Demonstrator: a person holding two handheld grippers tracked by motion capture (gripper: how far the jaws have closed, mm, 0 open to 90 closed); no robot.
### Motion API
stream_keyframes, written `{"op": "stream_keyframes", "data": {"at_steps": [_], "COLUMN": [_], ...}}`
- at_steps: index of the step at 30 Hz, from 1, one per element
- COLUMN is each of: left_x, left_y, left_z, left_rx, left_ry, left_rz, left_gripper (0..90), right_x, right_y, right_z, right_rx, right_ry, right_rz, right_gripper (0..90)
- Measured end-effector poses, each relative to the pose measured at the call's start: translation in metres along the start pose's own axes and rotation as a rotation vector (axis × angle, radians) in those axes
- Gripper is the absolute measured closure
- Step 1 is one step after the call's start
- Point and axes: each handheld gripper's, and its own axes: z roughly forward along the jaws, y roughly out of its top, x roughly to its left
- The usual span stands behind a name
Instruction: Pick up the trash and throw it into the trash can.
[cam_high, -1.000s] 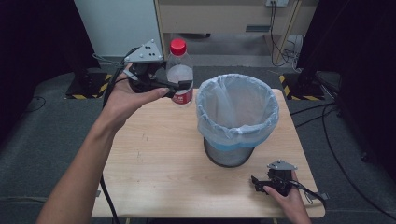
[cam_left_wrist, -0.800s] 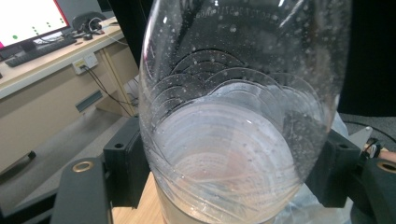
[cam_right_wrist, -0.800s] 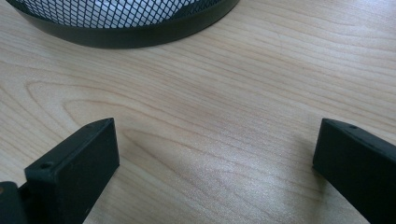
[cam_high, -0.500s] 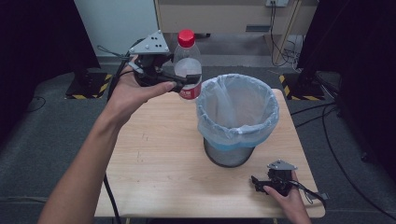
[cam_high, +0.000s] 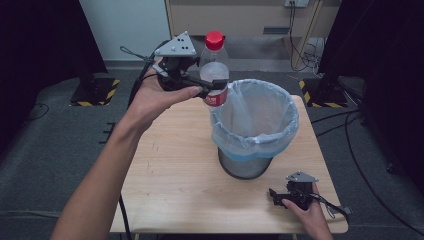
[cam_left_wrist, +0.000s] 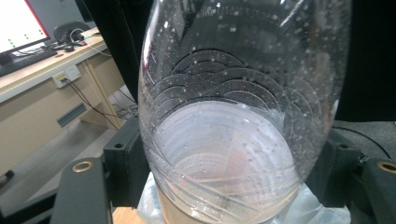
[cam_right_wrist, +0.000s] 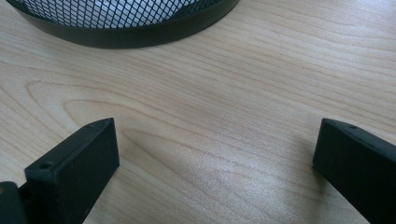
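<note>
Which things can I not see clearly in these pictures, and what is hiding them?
- Bin inside bottom: high view, hidden by its liner.
- Bottle label text: high view, too small, partly behind the left gripper.
- Bottle cap and base: left gripper view, cut off by the edges.

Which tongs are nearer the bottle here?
Left. The left tongs are shut on the bottle, holding it by the bin's far left rim. The right tongs rest open on the table's near right corner.
</note>
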Motion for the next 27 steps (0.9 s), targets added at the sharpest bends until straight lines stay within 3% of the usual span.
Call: {"op": "stream_keyframes", "data": {"at_steps": [18, 23, 27], "left_x": [-0.004, -0.006, -0.008], "left_y": [-0.002, 0.0, -0.002], "left_z": [0.02, 0.026, 0.037], "left_rx": [-0.006, -0.032, -0.006], "left_ry": [-0.023, -0.039, -0.046], "left_rz": [-0.007, -0.014, -0.009], "left_gripper": [26.6, 26.5, 26.3], "right_x": [0.0, 0.0, 0.0], "right_y": [0.0, 0.0, 0.0], "right_z": [0.0, 0.0, 0.0], "right_rx": [0.0, 0.0, 0.0], "right_ry": [0.0, 0.0, 0.0], "right_rz": [0.0, 0.0, 0.0], "right_gripper": [0.3, 0.3, 0.3]}}
